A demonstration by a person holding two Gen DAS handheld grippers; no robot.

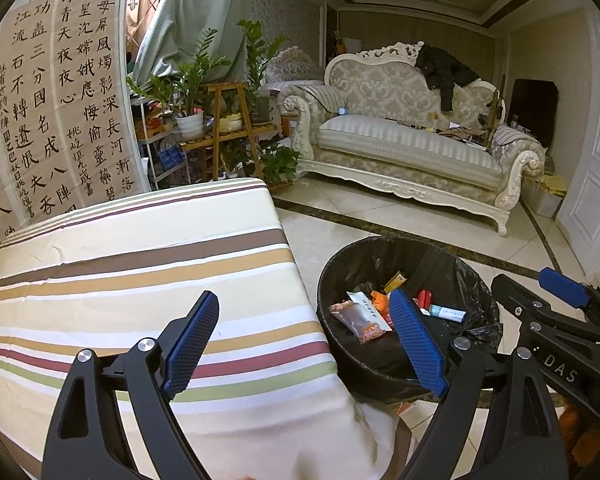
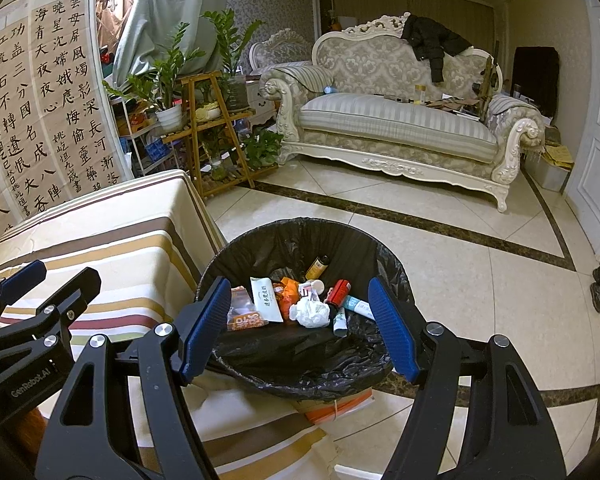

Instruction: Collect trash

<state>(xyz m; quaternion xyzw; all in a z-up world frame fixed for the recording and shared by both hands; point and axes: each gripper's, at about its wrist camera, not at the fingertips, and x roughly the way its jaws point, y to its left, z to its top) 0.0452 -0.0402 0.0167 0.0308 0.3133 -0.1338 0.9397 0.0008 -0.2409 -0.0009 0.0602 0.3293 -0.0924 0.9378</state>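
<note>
A round bin with a black liner (image 2: 284,236) stands on the tiled floor beside the striped table (image 2: 112,240). It holds several pieces of trash: a crumpled white tissue (image 2: 310,312), a white sachet (image 2: 266,300), snack wrappers, tubes and a small bottle (image 2: 318,266). My right gripper (image 2: 300,324) is open and empty, directly above the bin. My left gripper (image 1: 312,340) is open and empty over the table's right edge (image 1: 300,280); the bin (image 1: 340,264) lies to its right. The right gripper shows at the left wrist view's right edge (image 1: 564,292).
The table (image 1: 120,256) has a striped cloth. A cream sofa (image 2: 400,120) with a black jacket stands at the back. A wooden plant stand (image 2: 216,128) and potted plants stand behind the table. Calligraphy sheets (image 2: 40,100) hang at left. Orange-and-white packaging (image 2: 340,404) lies under the bin.
</note>
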